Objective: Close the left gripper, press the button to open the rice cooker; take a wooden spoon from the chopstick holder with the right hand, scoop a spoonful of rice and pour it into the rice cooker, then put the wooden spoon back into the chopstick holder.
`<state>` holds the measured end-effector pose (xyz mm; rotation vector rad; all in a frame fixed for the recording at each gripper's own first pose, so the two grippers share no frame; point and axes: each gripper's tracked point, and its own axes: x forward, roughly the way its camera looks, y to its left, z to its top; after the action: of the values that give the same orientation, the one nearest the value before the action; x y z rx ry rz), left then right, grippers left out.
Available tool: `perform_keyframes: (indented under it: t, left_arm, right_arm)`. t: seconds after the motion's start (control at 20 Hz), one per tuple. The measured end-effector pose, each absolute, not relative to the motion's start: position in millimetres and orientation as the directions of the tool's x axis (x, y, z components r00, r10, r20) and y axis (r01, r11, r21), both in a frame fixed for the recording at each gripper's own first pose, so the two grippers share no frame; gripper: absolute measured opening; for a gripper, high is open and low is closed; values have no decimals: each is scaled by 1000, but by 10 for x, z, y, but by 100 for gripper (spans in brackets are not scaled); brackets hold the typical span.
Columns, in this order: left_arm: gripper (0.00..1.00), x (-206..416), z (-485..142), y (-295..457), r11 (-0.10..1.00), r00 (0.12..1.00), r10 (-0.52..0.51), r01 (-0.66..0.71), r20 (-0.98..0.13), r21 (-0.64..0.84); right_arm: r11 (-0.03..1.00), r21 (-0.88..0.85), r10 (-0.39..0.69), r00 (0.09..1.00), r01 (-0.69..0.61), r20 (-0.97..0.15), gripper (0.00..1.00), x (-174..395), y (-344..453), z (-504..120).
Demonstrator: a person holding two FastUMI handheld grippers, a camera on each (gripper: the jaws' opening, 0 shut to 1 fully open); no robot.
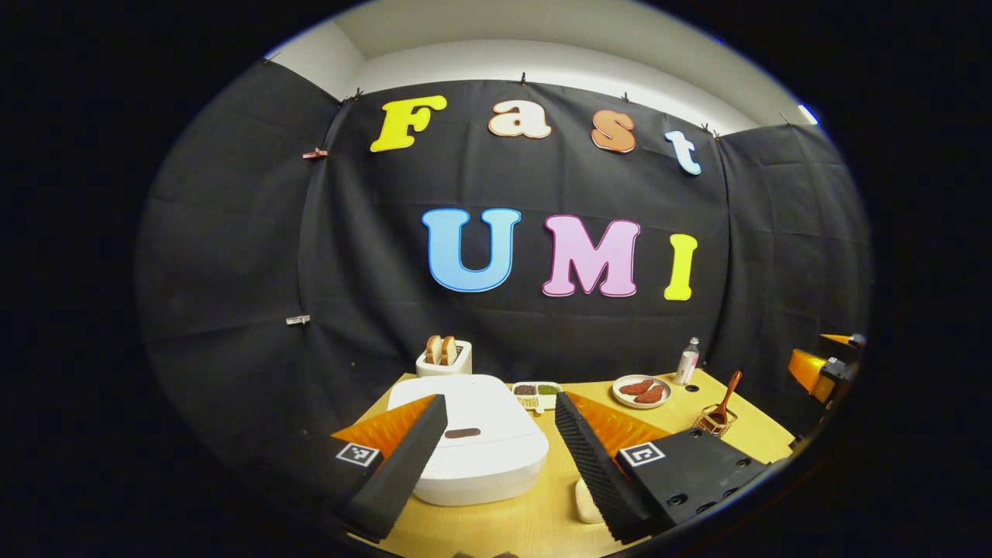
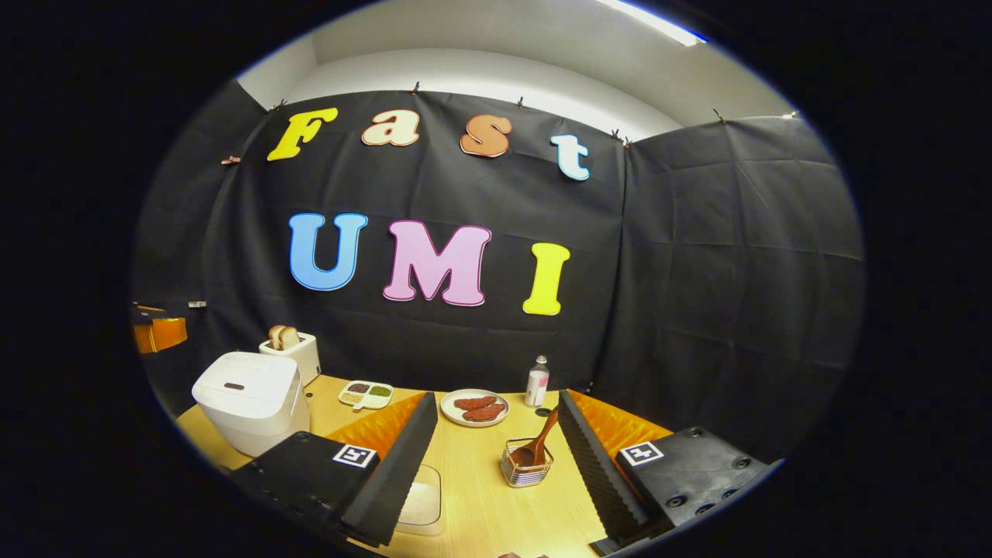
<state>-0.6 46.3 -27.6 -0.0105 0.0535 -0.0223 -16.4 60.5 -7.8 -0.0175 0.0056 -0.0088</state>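
Observation:
The white rice cooker (image 1: 473, 442) stands on the wooden table with its lid down; a dark oval button (image 1: 463, 433) sits on top. My left gripper (image 1: 500, 461) hovers open above and in front of it, fingers spread to either side. In the right gripper view the cooker (image 2: 248, 399) is at the far left. A wooden spoon (image 2: 539, 446) stands bowl-down in a wire chopstick holder (image 2: 527, 465), between the fingers of my open right gripper (image 2: 496, 465) and ahead of them. A clear box of rice (image 2: 422, 496) lies by that gripper's left finger. The spoon (image 1: 726, 395) also shows at the right of the left gripper view.
A toaster (image 1: 444, 356) with bread stands behind the cooker. A divided dish of grains (image 1: 536, 394), a plate of meat (image 1: 642, 391) and a small bottle (image 1: 687, 361) line the back of the table (image 2: 480, 496). The other gripper's body (image 1: 821, 368) is at the right edge.

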Motion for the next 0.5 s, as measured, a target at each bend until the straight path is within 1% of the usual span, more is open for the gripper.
perform_keyframes:
  t: [0.1, 0.3, 0.5]
  left_arm:
    - [96, -17, -292, 479, 1000, 998, -6, 6, -56, -4]
    - [97, 48, -407, 553, 999, 995, 30, -33, -96, -30]
    - [96, 209, -411, 745, 997, 991, 74, -76, -111, -8]
  right_arm:
    - [1000, -12, 0, 1000, 0, 2, 98, -103, 555, -74]
    - [999, -30, 25, 1000, -25, -10, 98, -57, 481, -131]
    - [999, -28, 29, 999, -30, -29, 98, -43, 372, -191]
